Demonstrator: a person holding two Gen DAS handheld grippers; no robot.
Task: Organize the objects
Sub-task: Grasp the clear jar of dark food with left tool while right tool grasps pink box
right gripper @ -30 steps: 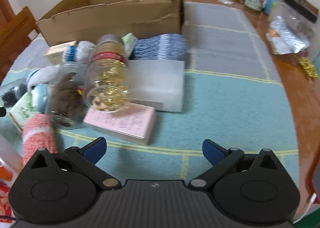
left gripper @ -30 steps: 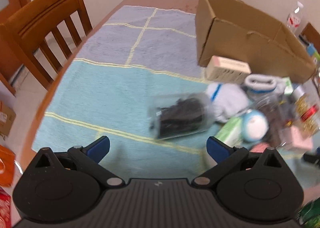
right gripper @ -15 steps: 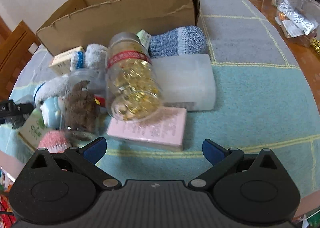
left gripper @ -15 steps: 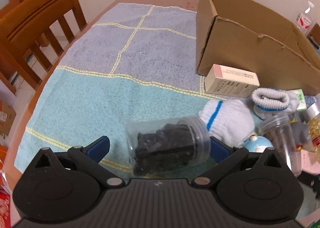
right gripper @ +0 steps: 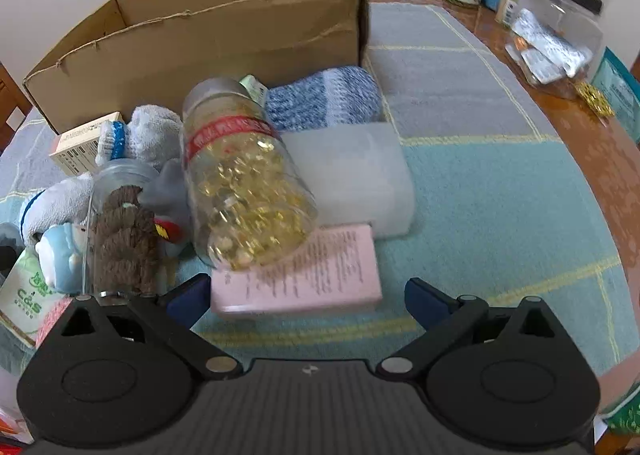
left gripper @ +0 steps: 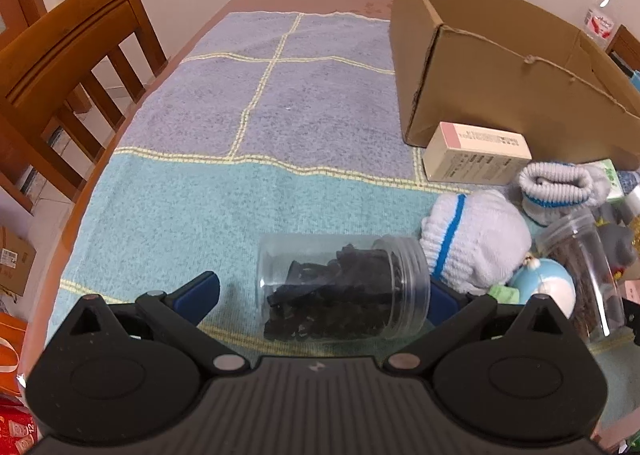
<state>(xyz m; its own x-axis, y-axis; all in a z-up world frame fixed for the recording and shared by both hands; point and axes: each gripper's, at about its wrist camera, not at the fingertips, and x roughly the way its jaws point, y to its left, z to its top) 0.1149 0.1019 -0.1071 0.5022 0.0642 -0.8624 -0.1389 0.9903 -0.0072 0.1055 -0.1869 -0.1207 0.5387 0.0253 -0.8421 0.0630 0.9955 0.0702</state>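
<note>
Left wrist view: my left claw (left gripper: 324, 297) is spread wide around a clear jar of dark pieces (left gripper: 342, 289) lying on its side on the towel-covered counter (left gripper: 200, 215); half a second ago it sat slightly farther off. Right wrist view: my right claw (right gripper: 306, 297), also spread and empty, has closed in on the pink box (right gripper: 298, 273) under the jar of yellow capsules (right gripper: 244, 183).

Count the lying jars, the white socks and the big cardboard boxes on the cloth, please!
Jars: 3 (black jar, brown jar, gold jar)
White socks: 2 (near sock, far sock)
Cardboard boxes: 1 (box)
Total: 6
</note>
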